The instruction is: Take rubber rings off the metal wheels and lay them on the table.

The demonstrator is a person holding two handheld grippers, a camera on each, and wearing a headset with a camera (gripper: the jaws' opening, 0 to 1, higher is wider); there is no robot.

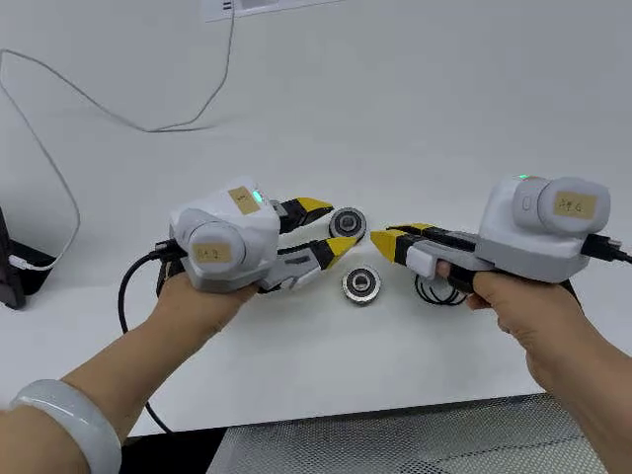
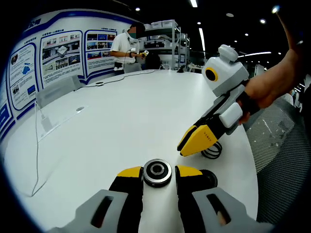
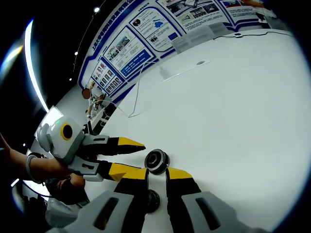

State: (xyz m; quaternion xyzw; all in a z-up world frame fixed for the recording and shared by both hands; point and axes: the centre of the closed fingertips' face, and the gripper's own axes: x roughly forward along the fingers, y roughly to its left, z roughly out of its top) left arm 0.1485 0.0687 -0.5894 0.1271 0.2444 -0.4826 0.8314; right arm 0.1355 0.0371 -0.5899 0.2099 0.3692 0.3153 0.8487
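Observation:
My left gripper holds a metal wheel between its yellow jaw tips, just above the white table. In the left gripper view the wheel touches both jaws of that gripper. A second metal wheel lies flat on the table just in front. My right gripper is shut and empty, its tips pointing at the held wheel from the right. Black rubber rings lie on the table under it. In the right gripper view the held wheel is just ahead of my right gripper.
A grey cable loops across the far left of the table. A black object sits at the left edge. The table's front edge runs just below my hands. A person stands at the far end of the table.

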